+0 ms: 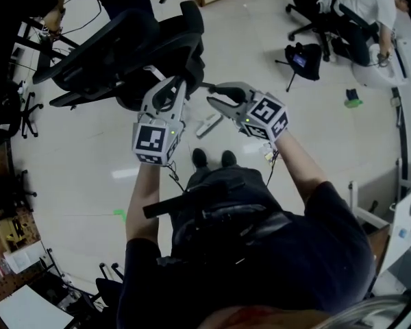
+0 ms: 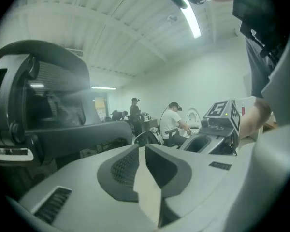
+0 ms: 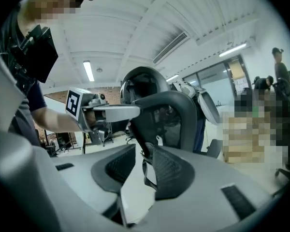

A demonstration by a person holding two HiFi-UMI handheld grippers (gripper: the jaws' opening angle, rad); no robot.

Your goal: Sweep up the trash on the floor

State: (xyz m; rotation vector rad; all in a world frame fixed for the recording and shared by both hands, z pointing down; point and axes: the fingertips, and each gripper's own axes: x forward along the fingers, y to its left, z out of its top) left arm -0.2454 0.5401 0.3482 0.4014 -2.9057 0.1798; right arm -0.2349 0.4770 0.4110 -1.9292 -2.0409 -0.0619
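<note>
Both grippers are raised in front of me at about chest height. My left gripper [image 1: 170, 86] [image 2: 142, 148] points toward a black office chair [image 1: 123, 53]; its jaws stand only a narrow gap apart, with nothing between them. My right gripper [image 1: 214, 94] [image 3: 144, 151] hovers just to its right, open, and holds nothing. Each shows in the other's view: the right gripper [image 2: 203, 141] and the left gripper [image 3: 113, 112]. On the pale floor lie a green piece of trash [image 1: 353, 102] at the far right and a small green scrap [image 1: 120, 215] near my left side. A white flat object [image 1: 209, 124] lies on the floor under the grippers.
The chair [image 3: 164, 110] [image 2: 43, 110] stands close ahead and left. A black bag on a stand [image 1: 303, 60] and a seated person [image 1: 363, 9] are at the upper right. Black racks [image 1: 7, 115] line the left side, a white bench [image 1: 404, 238] the right.
</note>
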